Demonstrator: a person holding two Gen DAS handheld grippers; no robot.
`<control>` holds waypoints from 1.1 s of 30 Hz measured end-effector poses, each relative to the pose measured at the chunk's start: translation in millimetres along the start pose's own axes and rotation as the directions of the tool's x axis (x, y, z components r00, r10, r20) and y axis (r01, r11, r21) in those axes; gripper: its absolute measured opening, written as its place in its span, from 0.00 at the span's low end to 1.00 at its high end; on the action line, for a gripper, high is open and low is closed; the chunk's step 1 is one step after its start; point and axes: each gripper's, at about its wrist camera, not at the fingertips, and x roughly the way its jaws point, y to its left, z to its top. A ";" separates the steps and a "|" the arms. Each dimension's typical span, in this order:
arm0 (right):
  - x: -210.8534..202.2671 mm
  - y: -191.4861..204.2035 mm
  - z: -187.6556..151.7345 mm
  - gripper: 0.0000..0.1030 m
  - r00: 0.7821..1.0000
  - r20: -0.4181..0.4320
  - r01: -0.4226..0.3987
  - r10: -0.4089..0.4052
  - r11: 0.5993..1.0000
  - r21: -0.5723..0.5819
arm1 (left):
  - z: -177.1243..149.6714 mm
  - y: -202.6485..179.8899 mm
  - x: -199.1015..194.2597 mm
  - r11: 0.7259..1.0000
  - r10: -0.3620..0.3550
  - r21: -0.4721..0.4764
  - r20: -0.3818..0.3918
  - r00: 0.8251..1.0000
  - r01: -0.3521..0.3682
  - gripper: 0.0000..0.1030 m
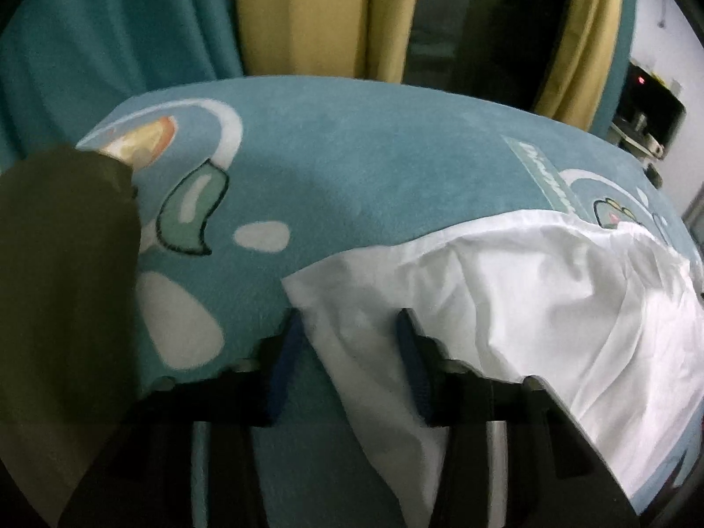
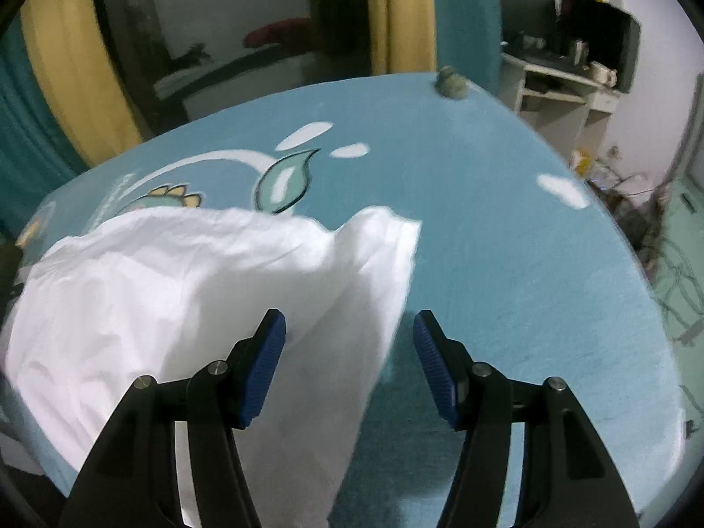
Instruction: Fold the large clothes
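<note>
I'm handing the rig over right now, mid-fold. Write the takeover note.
Left gripper: jaws apart, straddling a corner of the white garment; no grip.
Right gripper: jaws apart, straddling the garment's right edge; no grip.
The garment lies rumpled on the teal cartoon blanket.
Done: no neat fold visible.
Left: probably pinch both sides, then fold.

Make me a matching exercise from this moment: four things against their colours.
Things:
1. garment
2. curtain panel nearest the glass
3. sleeve
4. blanket

Colours:
a. dark olive
b. teal with a cartoon print
c. white
d. yellow

Pairs: 1-c, 2-d, 3-a, 4-b.
</note>
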 end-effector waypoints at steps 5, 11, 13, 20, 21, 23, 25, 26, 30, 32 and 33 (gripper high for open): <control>-1.8 -5.9 -1.2 0.02 0.997 0.004 0.076 -0.076 0.997 -0.026 | -1.6 5.6 -3.7 0.997 0.079 0.000 0.049 0.996 -0.079 0.03; -8.0 -8.1 -3.8 0.03 0.992 0.012 0.129 -0.129 0.991 -0.020 | -2.2 9.4 -4.5 0.999 0.031 -0.019 0.014 0.999 -0.031 0.04; -13.1 -4.1 -5.3 0.04 0.985 0.028 0.174 -0.172 0.984 -0.042 | -1.8 9.2 -9.8 0.999 0.040 -0.032 0.022 0.999 -0.039 0.08; -40.6 -1.7 -15.8 0.37 0.984 0.045 0.174 -0.173 0.985 -0.016 | -11.6 9.2 -46.8 0.995 0.002 -0.096 0.083 0.997 0.006 0.37; -43.1 -0.6 -17.6 0.38 0.985 0.043 0.168 -0.167 0.986 -0.015 | -13.6 5.8 -51.2 0.996 -0.014 -0.089 0.086 0.996 0.021 0.37; -49.0 3.3 -23.0 0.39 0.987 0.040 0.155 -0.155 0.988 -0.013 | -21.4 -4.3 -62.2 0.996 -0.051 -0.070 0.098 0.994 0.058 0.37; -52.6 8.5 -28.0 0.39 0.989 0.040 0.142 -0.142 0.990 -0.016 | -30.2 -18.9 -73.4 0.992 -0.104 -0.056 0.113 0.988 0.111 0.37; -54.7 12.4 -32.3 0.39 0.991 0.039 0.127 -0.126 0.992 -0.022 | -33.8 -23.4 -77.1 0.991 -0.116 -0.047 0.118 0.986 0.122 0.37; -55.0 29.8 -45.0 0.40 0.994 0.040 0.103 -0.101 0.992 -0.074 | -52.9 -51.5 -83.9 0.989 -0.148 0.024 0.097 0.984 0.146 0.37; -50.7 35.2 -53.3 0.45 0.993 0.020 0.120 -0.119 0.987 -0.105 | -63.7 -62.5 -72.7 0.995 -0.084 0.051 0.037 0.996 0.082 0.37; -48.9 36.2 -56.4 0.46 0.991 0.013 0.132 -0.131 0.985 -0.115 | -69.5 -65.7 -66.7 0.997 -0.058 0.059 0.017 0.998 0.057 0.37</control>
